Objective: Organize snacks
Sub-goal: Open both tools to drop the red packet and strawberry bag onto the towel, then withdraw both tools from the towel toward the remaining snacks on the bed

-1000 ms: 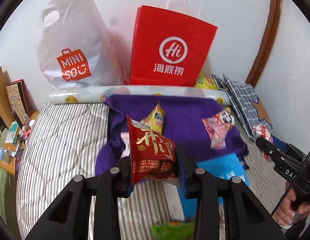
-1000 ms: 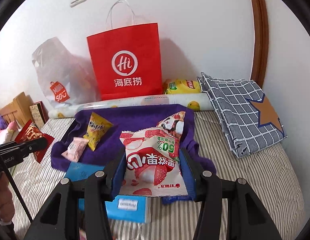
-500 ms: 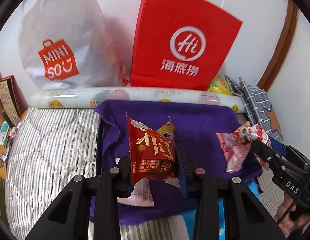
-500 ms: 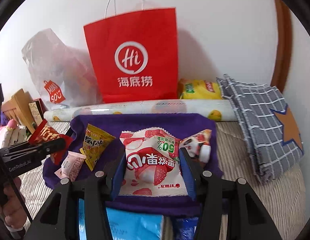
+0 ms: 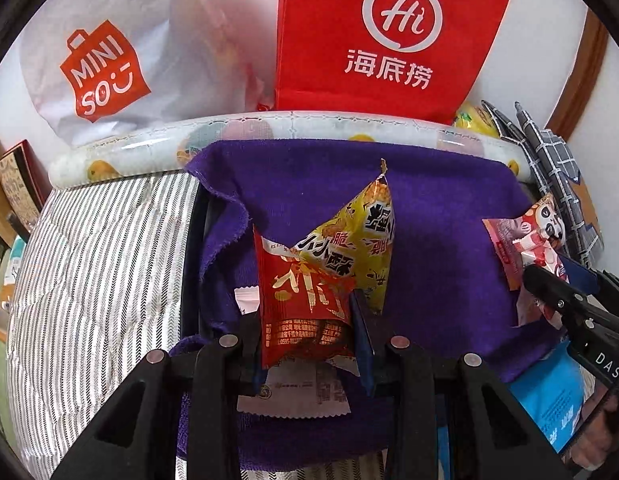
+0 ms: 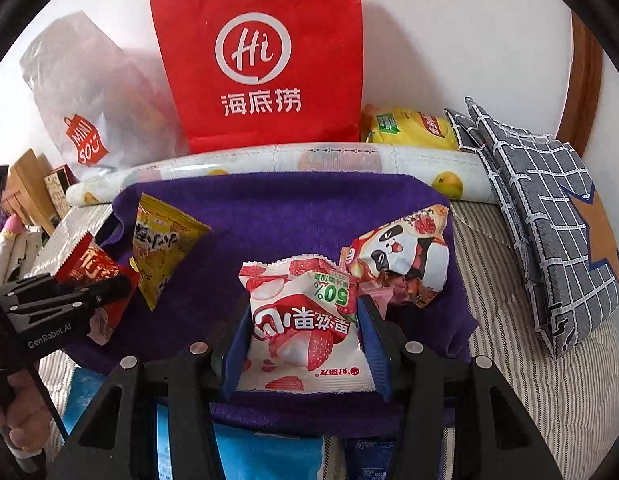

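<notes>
Fingers of the left gripper (image 5: 309, 334) clamp a red snack packet (image 5: 305, 300) over the purple cloth's (image 5: 437, 216) left edge; the right gripper (image 6: 303, 344) grips a strawberry snack packet (image 6: 303, 320) above that cloth's near edge on the bed (image 6: 529, 380).

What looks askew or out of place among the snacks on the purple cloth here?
Little stands out. The yellow snack packet tilts on one corner against the red packet in the left gripper. The purple cloth is rumpled at its left edge. No spill or tear is visible.
</notes>
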Demonstrator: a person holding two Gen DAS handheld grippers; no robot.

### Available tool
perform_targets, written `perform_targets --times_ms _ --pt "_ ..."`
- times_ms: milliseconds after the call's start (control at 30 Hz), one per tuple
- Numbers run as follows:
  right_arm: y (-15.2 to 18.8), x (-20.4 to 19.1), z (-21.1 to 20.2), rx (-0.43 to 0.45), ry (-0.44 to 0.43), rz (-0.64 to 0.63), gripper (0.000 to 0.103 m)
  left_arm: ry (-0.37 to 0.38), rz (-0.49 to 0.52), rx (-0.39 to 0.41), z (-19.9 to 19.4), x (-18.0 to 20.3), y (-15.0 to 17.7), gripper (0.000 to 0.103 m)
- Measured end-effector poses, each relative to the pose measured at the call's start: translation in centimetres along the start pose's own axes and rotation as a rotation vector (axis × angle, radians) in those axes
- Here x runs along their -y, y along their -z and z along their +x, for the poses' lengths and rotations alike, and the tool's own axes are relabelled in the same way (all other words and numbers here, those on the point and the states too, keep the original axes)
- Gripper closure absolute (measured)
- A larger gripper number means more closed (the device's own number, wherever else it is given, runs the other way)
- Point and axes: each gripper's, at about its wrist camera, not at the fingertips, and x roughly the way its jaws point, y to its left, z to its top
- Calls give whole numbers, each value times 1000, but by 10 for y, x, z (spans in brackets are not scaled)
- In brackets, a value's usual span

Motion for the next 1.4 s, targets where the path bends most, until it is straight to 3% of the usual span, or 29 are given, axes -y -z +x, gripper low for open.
perform_targets --times_ms 467,533,600,900,1067,1400 --pt "1 3 2 -6 -13 23 51 -29 1 6 2 2 1 66" --pt "1 1 2 -11 -25 15 47 -21 2 9 2 3 1 61" --pt "2 -1 2 -11 -44 1 42 30 -10 14 1 2 1 45" --pt "1 -3 -3 16 -75 2 42 85 -68 49 -18 -4 -6 39" --pt "1 -2 -27 80 -35 18 42 84 -64 85 -43 -2 -4 39" --pt "43 -26 -99 167 41 -16 42 121 -91 98 -105 -20 46 39"
